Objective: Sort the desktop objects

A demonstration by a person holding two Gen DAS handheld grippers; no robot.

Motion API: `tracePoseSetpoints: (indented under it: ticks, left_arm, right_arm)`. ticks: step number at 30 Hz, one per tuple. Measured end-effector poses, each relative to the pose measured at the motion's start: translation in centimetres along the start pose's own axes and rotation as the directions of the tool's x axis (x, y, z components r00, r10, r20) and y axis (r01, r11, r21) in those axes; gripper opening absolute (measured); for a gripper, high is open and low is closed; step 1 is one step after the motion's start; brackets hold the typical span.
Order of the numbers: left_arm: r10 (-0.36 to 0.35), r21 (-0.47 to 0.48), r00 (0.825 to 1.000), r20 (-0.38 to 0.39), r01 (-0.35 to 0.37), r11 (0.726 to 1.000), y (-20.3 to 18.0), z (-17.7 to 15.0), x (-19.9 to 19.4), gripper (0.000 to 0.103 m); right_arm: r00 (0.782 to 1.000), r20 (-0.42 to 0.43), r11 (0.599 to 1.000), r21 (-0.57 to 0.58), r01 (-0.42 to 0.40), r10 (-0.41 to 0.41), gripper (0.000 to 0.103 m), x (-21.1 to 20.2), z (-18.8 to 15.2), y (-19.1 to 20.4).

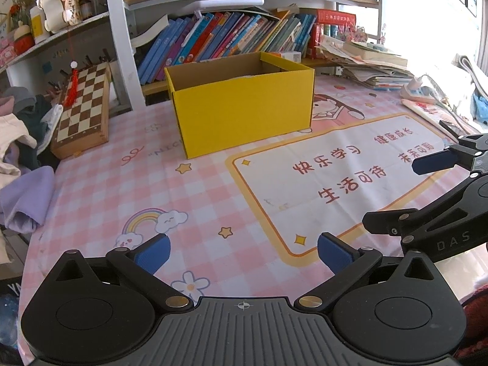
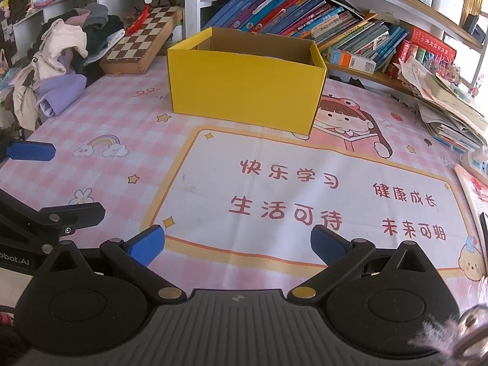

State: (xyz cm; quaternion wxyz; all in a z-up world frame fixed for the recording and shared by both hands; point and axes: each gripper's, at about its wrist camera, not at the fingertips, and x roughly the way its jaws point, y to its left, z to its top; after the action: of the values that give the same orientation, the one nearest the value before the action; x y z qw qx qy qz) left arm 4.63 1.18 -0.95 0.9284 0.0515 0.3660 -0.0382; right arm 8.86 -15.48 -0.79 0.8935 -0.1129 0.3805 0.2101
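Both the left gripper (image 1: pixel 242 253) and the right gripper (image 2: pixel 236 244) hover with jaws spread wide and empty over the near edge of the worktop (image 2: pixel 122 183). One yellow box (image 2: pixel 244 91) sits straight ahead toward the far edge, its long axis crosswise, about equally near both. No loose object shows between; one chessboard (image 1: pixel 84 113) leans at the far left corner.

Yellow box (image 1: pixel 244 113), pink-checked desk mat (image 1: pixel 100 189)

Desk mat (image 2: pixel 305 164) printed 快乐学习, 健康成长, 生活可待, 未来可期; "DAS" read on right gripper (image 1: pixel 433 189); "obot.AI" on left gripper (image 2: pixel 39 183)
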Motion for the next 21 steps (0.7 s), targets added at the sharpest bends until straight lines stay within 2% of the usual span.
tracePoseSetpoints:
  ticks: [21]
  left_arm:
    - [0.001,-0.012,1.000,-0.004,-0.001,1.000,0.14,-0.20,-0.01,0.103]
  right_arm:
    - [1.000,-0.007,1.000,-0.010,0.000,0.000,0.103,0.27,0.20,0.42]
